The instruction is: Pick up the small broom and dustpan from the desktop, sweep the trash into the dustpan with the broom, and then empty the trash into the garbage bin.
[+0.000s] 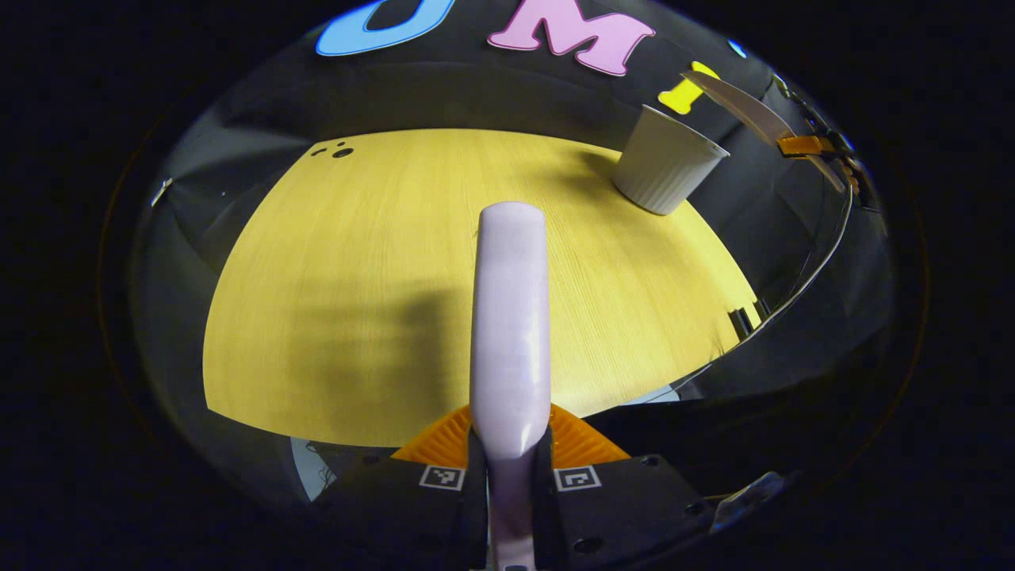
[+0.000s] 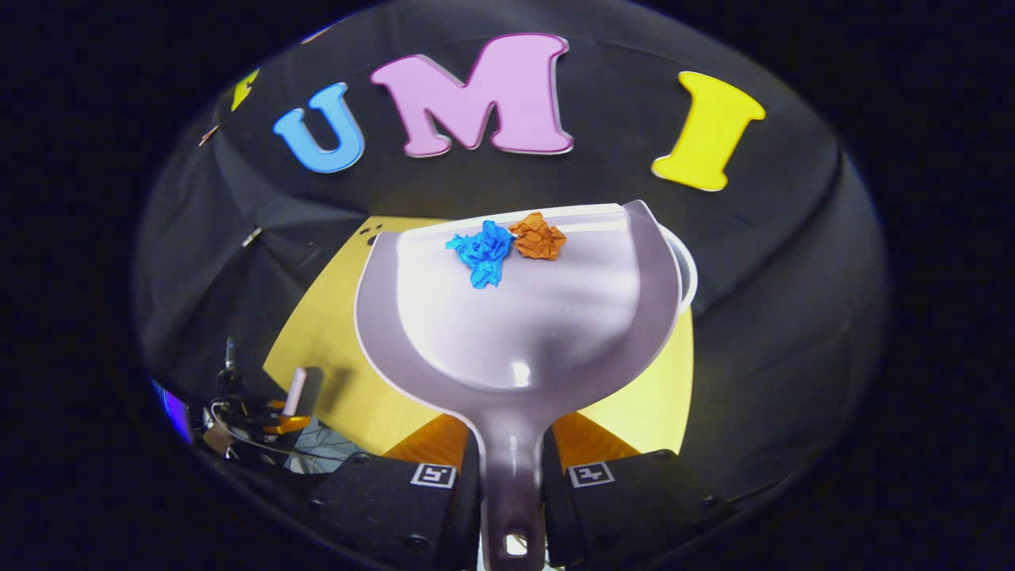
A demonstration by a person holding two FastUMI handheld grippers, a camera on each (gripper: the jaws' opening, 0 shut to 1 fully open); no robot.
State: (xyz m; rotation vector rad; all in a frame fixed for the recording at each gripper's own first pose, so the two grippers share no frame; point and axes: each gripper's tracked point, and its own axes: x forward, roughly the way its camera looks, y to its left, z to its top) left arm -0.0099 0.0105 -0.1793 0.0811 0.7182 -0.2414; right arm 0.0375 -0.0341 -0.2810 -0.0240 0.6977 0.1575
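**Dustpan loaded, poised over the bin**

My right gripper (image 2: 511, 476) clamped the dustpan (image 2: 515, 317) handle; blue (image 2: 481, 252) and orange trash (image 2: 538, 236) sat at its far lip, tipped toward the garbage bin (image 2: 687, 274) beyond. My left gripper (image 1: 507, 472) pinched the broom (image 1: 509, 317), parked clear. No readable labels.

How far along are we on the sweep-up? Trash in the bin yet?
Sweeping looks done: blue paper wad and orange paper wad lie near the front lip of the dustpan, held by the right tool. The left tool holds the broom handle. Left: tip the pan into the bin.
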